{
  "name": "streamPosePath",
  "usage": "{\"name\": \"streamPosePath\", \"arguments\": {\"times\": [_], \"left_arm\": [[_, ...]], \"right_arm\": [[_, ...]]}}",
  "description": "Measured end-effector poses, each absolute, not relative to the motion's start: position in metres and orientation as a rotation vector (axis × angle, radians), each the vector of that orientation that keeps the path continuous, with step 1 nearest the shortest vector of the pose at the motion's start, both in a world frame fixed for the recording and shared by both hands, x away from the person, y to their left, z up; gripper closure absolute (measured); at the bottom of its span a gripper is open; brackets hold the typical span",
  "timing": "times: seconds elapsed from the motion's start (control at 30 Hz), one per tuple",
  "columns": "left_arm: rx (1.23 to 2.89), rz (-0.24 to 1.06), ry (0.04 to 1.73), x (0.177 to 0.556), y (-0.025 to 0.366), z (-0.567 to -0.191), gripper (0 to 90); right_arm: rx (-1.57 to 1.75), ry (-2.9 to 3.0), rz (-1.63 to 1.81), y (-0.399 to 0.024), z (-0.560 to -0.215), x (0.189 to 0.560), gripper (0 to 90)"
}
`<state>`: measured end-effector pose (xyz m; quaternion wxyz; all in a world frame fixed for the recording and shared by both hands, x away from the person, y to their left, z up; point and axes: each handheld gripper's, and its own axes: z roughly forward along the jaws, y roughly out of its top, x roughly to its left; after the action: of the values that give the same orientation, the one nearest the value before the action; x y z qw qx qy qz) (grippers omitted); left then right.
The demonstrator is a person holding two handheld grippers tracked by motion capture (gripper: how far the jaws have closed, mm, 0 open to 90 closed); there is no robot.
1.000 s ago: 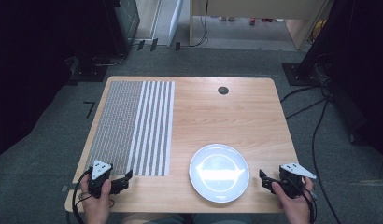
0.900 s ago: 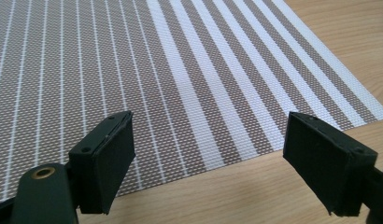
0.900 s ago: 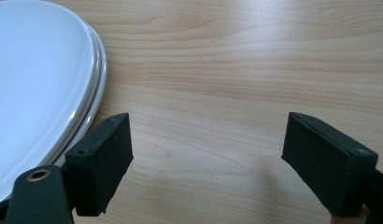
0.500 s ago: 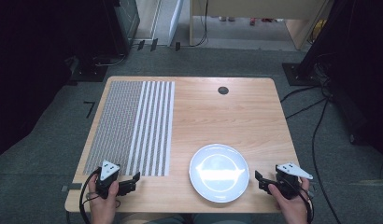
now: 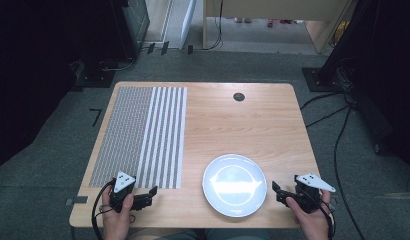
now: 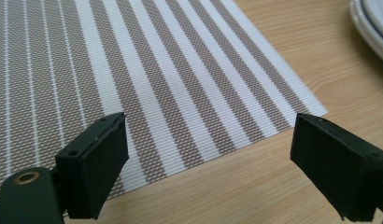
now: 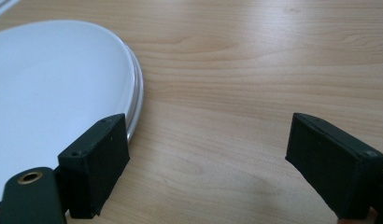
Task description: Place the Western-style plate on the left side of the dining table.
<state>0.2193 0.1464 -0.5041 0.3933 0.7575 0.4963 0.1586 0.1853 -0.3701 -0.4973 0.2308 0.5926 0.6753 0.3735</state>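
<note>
A striped woven placemat (image 5: 143,135) lies flat on the left half of the wooden table (image 5: 243,125). A white plate (image 5: 234,185) sits near the front edge, right of the mat. My left gripper (image 5: 150,196) rests at the front left and points right, just below the mat's near right corner. In the left gripper view that gripper (image 6: 208,140) is open over the placemat (image 6: 133,70) corner; its jaws have just been opening, with nothing between them. My right gripper (image 5: 277,193) is open just right of the plate. The right gripper view has this gripper (image 7: 208,140) beside the plate (image 7: 54,84) rim.
A small dark round hole (image 5: 238,96) is set in the table near its far edge. Cables (image 5: 338,130) trail on the floor to the right. The plate's edge (image 6: 372,23) reaches into the top right of the left gripper view.
My left hand has slid a little to the right along the front edge, toward the mat's near right corner. The right hand has hardly moved.
</note>
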Motion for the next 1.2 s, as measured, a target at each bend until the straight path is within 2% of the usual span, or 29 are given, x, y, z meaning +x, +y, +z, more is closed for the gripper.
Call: {"name": "streamPosePath", "arguments": {"times": [0.2,0.43,0.53,0.9,1.07,1.2], "left_arm": [[1.882,0.307,1.245,0.229,0.137,-0.489,11.3],[1.893,0.322,1.201,0.235,0.120,-0.478,11.2],[1.907,0.311,1.176,0.238,0.102,-0.475,11.2],[1.857,0.217,1.132,0.244,0.050,-0.476,10.8],[1.882,0.199,1.120,0.237,0.038,-0.490,10.8],[1.895,0.168,1.074,0.232,0.033,-0.498,10.8]], "right_arm": [[1.662,1.865,1.053,-0.368,-0.479,0.196,13.3],[1.633,1.868,1.068,-0.356,-0.461,0.205,14.0],[1.633,1.838,1.103,-0.350,-0.461,0.209,23.5],[1.618,1.799,1.102,-0.340,-0.480,0.206,29.1],[1.629,1.792,1.152,-0.341,-0.491,0.198,41.7],[1.614,1.805,1.174,-0.339,-0.494,0.197,44.6]]}}
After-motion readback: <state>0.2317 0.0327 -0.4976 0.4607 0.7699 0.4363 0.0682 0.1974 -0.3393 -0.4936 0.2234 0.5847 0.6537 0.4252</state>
